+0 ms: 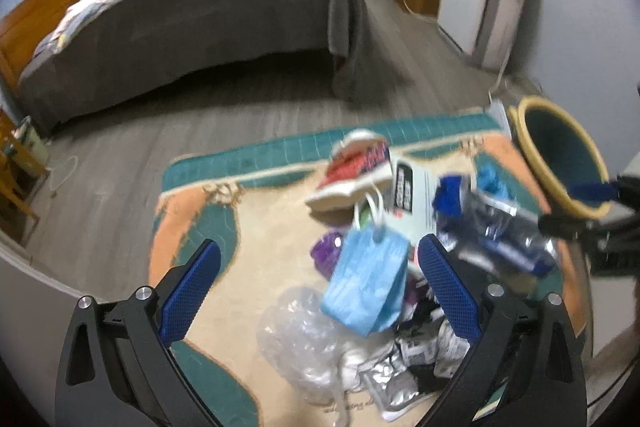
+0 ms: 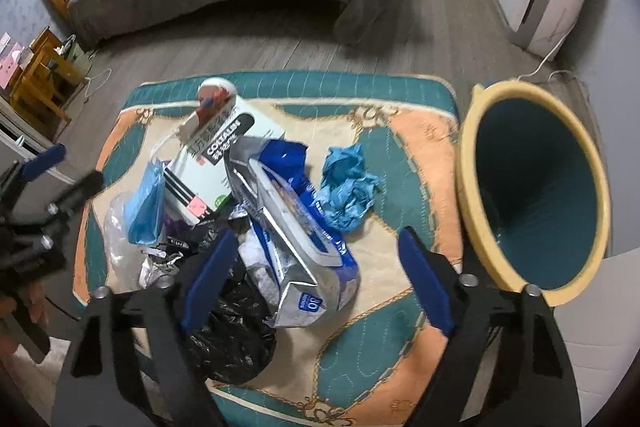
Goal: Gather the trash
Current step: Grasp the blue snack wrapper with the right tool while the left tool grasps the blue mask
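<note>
From my left wrist view, the silver-and-blue foil packet [image 1: 504,239] is smeared, perhaps by motion; its print is unreadable.

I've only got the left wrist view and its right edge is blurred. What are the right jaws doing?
Observer: The right gripper is open and holds nothing. A silver and blue packet lies in line with its jaws.
Operator: Anything in the bin yet?
Observer: The bin looks empty as far down as the right wrist view shows.
Operator: What is under the pile's near side?
Observer: A crumpled black plastic bag lies against the packet's near end.
</note>
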Demonstrator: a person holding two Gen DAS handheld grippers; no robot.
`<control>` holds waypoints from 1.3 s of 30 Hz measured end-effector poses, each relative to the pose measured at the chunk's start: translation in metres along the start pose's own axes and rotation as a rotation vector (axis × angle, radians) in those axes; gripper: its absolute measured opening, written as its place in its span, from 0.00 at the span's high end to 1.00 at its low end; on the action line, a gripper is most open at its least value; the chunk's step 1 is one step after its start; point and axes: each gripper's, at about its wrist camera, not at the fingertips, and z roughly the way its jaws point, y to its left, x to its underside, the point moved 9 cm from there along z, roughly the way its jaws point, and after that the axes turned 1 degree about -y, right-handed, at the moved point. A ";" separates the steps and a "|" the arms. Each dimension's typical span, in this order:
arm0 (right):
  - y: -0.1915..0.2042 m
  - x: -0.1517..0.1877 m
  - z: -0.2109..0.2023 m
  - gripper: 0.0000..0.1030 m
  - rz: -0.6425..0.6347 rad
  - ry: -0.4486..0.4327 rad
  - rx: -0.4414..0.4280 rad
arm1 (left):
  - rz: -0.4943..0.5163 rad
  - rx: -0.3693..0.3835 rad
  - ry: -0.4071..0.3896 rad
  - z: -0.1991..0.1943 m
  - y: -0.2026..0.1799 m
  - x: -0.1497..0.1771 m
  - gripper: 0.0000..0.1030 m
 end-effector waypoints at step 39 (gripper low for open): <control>0.011 -0.031 -0.057 0.78 -0.046 -0.162 -0.063 | 0.048 0.148 -0.064 -0.032 -0.024 -0.024 0.86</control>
